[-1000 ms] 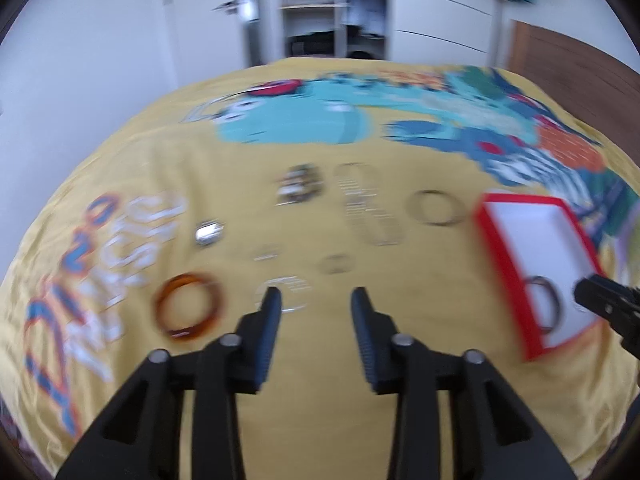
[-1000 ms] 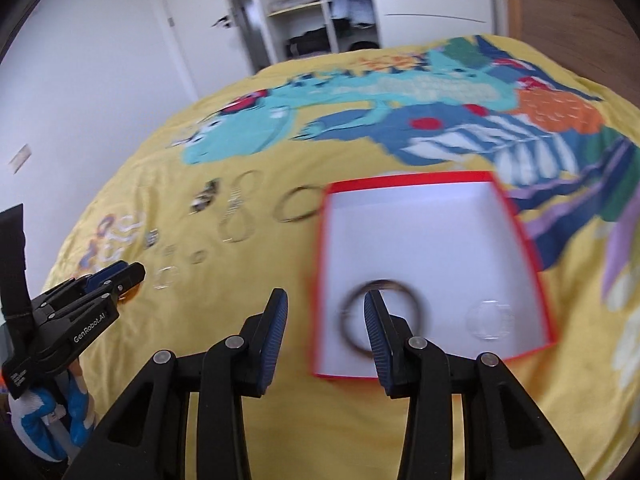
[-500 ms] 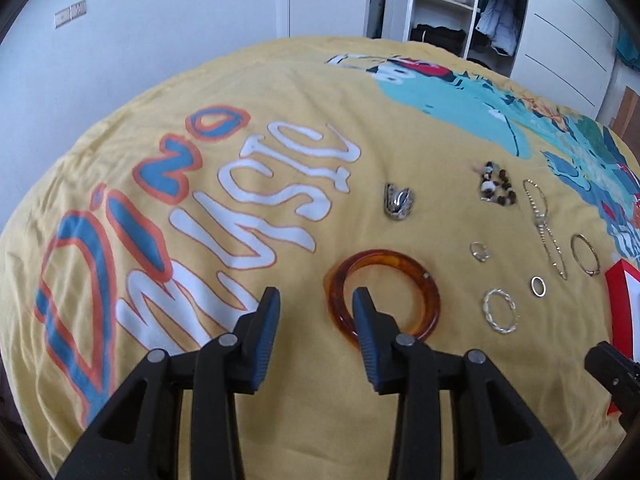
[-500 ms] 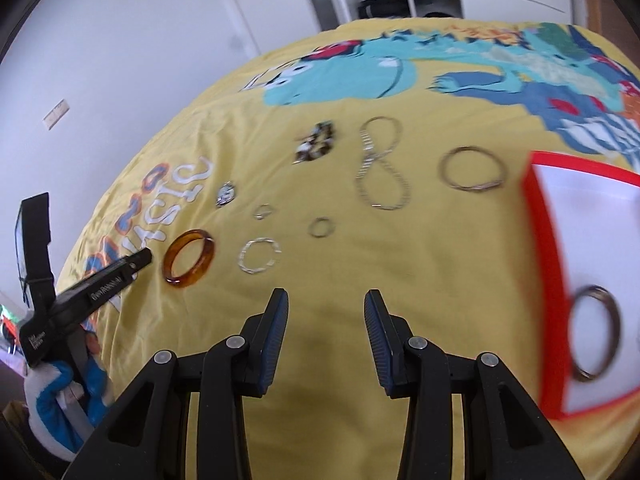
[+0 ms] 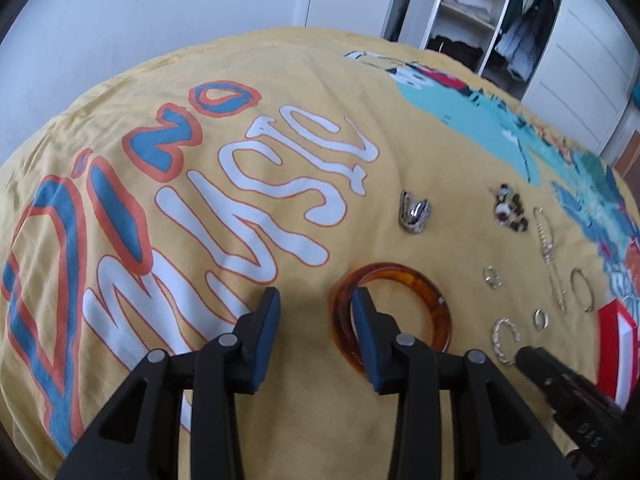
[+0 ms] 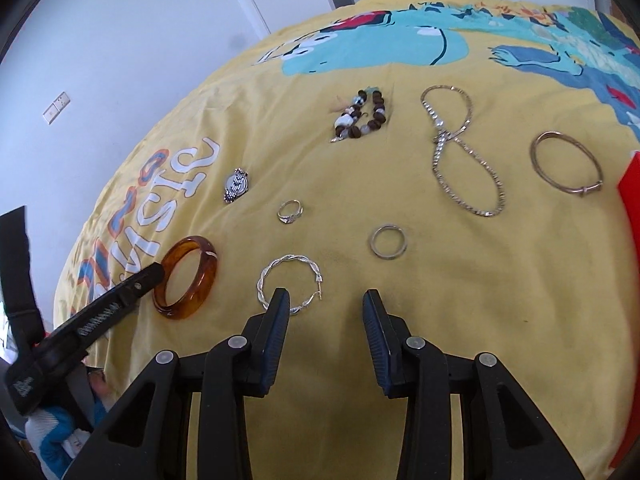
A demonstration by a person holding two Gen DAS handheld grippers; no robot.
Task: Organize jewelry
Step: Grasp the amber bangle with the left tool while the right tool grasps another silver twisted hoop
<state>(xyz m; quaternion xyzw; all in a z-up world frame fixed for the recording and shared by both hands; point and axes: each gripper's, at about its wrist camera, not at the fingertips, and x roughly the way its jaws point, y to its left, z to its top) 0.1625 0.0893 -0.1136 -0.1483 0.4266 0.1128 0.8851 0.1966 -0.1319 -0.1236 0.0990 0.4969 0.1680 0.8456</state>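
The left gripper (image 5: 314, 310) is low over the yellow bed (image 5: 280, 80), pointing forward and a bit down. Its fingers are wide apart and hold nothing. The right one of its fingers (image 5: 366, 332) sits in front of the near edge of the amber bangle (image 5: 424, 292), which lies flat on the bed. The other finger is off to the left, over bare cover. In the right view the left gripper's tip touches or almost touches the bangle's (image 6: 186, 278) left side.

The right gripper (image 6: 325, 314) hangs over the bed too, tilted down, with its fingers wide apart and empty. Its left finger (image 6: 276, 320) is right at the twisted hoop (image 6: 290, 280). A plain ring (image 6: 388, 241) lies just ahead, between the fingers. A small ring (image 6: 290, 211), a silver charm (image 6: 237, 185), a bead bracelet (image 6: 362, 116), a chain (image 6: 460, 152) and a gold bangle (image 6: 566, 166) lie farther off, all apart from each other. The red box (image 6: 630, 208) peeks in at the right edge.
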